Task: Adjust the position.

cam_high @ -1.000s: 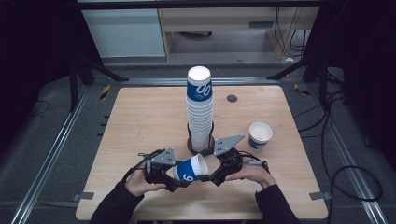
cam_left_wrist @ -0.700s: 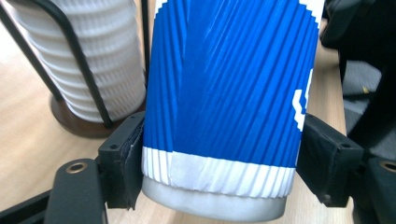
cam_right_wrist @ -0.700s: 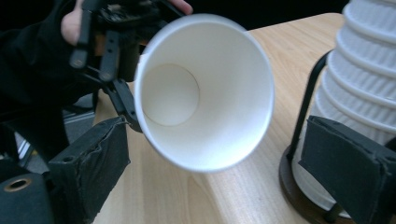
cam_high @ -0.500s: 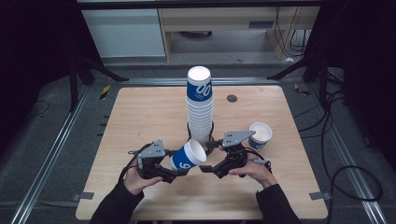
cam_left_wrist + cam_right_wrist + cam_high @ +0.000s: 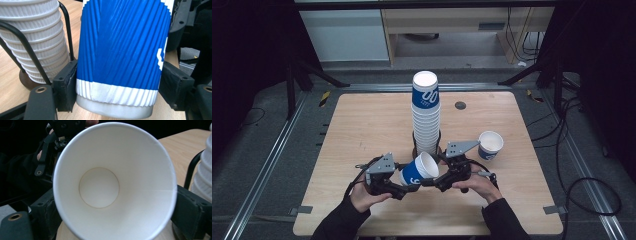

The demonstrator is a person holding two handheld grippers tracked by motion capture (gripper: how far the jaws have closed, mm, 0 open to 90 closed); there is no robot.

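The left gripper is seen clamped on the base end of a blue-and-white ribbed paper cup, which is held just above the light wooden table, in front of the tall stack of paper cups. The cup's long axis is tilted, its open white mouth turned up and toward the right gripper. That gripper's jaws have just been closing, the cup's rim between them; whether the pads press cannot be told

A wooden table carries a racked cup stack and a lone cup.
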